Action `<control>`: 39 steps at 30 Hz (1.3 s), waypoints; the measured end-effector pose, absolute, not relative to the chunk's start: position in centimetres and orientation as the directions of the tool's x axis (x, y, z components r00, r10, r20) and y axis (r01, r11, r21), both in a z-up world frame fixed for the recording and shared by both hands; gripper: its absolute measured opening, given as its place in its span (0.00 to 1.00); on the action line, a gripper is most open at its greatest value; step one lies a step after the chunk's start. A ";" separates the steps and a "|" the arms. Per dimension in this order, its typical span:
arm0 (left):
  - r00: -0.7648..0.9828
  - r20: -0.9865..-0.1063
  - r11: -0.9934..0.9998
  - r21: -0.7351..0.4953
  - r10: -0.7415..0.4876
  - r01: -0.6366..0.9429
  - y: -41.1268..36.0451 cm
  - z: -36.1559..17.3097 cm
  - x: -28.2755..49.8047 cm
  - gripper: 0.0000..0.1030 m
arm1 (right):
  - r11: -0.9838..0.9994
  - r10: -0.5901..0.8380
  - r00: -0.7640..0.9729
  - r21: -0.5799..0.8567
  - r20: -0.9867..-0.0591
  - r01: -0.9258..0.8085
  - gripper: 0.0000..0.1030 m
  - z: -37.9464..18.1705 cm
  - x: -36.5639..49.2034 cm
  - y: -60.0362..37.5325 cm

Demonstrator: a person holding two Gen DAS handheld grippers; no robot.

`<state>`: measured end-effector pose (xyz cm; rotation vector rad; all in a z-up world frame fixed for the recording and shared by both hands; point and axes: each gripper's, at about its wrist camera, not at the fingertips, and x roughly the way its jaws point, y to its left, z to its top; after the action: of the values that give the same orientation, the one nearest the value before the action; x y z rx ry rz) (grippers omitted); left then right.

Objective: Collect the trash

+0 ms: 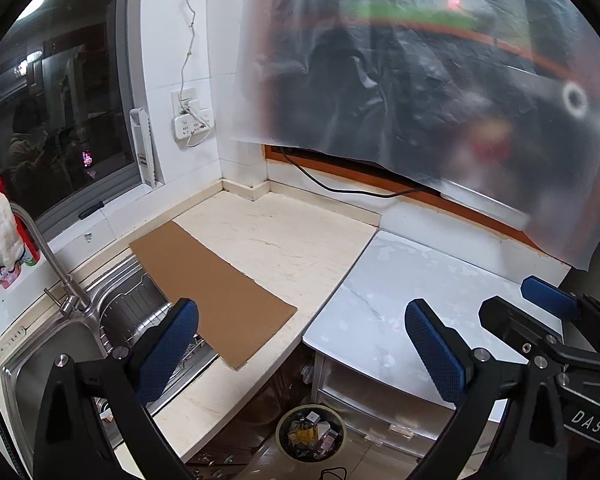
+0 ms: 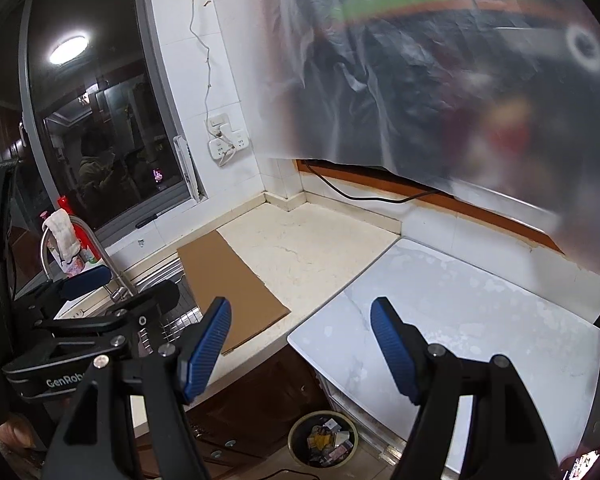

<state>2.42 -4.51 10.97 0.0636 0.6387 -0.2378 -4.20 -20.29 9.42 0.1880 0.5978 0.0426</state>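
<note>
A round trash bin (image 1: 310, 432) holding several scraps stands on the floor below the counter; it also shows in the right wrist view (image 2: 323, 444). My left gripper (image 1: 302, 344) is open and empty, held above the counter edge. My right gripper (image 2: 300, 344) is open and empty, at about the same height. Each gripper shows in the other's view: the right gripper (image 1: 540, 312) at the right, the left gripper (image 2: 115, 292) at the left. A flat brown cardboard sheet (image 1: 211, 292) lies on the beige counter (image 1: 283, 240), partly over the sink; it also shows in the right wrist view (image 2: 227, 284).
A steel sink (image 1: 51, 360) with a faucet (image 1: 47, 256) is at left. A white marble-look cabinet top (image 1: 420, 304) is at right, with drawers (image 1: 364, 400) under it. A translucent plastic sheet (image 1: 420, 72) hangs over the upper right. A socket and cables (image 1: 189, 120) are on the tiled wall.
</note>
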 end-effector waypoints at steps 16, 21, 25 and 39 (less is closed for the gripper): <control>0.760 -0.631 0.979 -0.003 -0.158 0.202 -4.3 9.9 2.0 0.99 | 0.985 0.088 0.811 0.171 -0.579 0.016 0.71 8.7 -4.5 -20.1; 0.750 -0.644 0.980 0.003 -0.150 0.198 -4.1 9.6 1.7 0.99 | 0.985 0.089 0.803 0.171 -0.590 0.017 0.71 8.4 -4.8 -20.1; 0.746 -0.651 0.981 0.006 -0.143 0.193 -3.9 9.4 1.4 0.99 | 0.985 0.089 0.797 0.171 -0.597 0.018 0.71 8.2 -5.0 -20.2; 0.726 -0.676 0.983 0.012 -0.126 0.182 -3.1 8.8 0.8 0.99 | 0.985 0.108 0.778 0.171 -0.619 0.000 0.71 7.8 -5.2 -20.3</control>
<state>0.77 -3.09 8.85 0.0796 0.7392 -0.1702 -5.22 -20.34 7.82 0.1657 0.6771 0.0583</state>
